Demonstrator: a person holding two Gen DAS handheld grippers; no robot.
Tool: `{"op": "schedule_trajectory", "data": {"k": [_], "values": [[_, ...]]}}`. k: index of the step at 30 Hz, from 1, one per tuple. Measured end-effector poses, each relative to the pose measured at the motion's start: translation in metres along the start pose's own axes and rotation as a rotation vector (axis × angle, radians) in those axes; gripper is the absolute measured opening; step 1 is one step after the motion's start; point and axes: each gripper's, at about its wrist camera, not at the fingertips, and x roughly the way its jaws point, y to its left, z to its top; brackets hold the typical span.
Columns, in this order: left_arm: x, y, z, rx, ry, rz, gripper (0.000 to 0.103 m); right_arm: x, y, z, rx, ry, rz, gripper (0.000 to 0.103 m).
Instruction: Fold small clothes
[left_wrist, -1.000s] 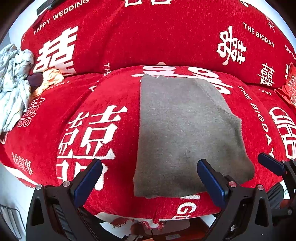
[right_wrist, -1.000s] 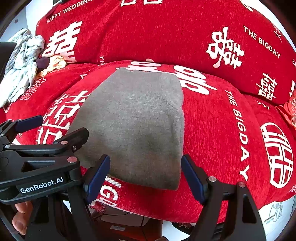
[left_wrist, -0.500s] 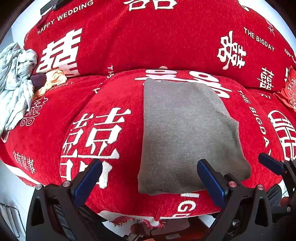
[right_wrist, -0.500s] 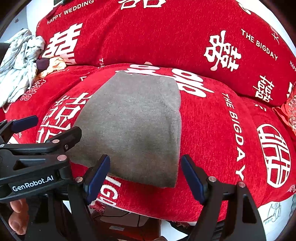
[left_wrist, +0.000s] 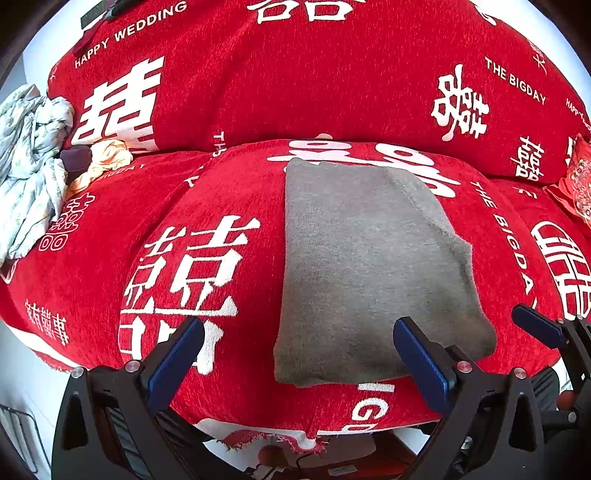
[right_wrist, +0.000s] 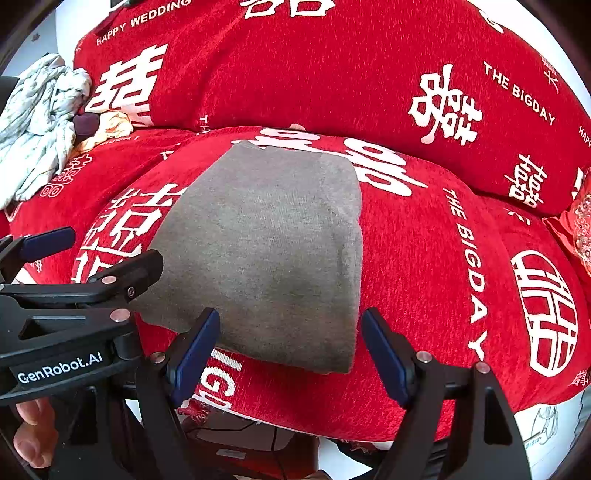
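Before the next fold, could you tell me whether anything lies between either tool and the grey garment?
Nothing visible does: both the left tool and right tool hang open over the grey garment's near edge.

I see a plain grey garment (left_wrist: 369, 273) on a red sofa cover (left_wrist: 229, 206) w/ white characters & lettering. Both tools: black frames, blue pads (right_wrist: 384, 354). Far left, pale crumpled cloth (left_wrist: 29, 162) w/ faint print.

Plenty of open red sofa seat (left_wrist: 229, 192) either side of the folded grey cloth (left_wrist: 365, 266); only the crumpled clothes pile (left_wrist: 29, 162) clutters the far left.
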Motion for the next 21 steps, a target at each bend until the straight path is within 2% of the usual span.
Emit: {"op": "schedule_trajectory", "data": {"k": [21], "values": [[0.0004,-0.0025,-0.0021,-0.013,0.005,-0.006,0.103,-0.0011,-0.0033,-0.001,0.013,-0.003,0.009,0.081]]}}
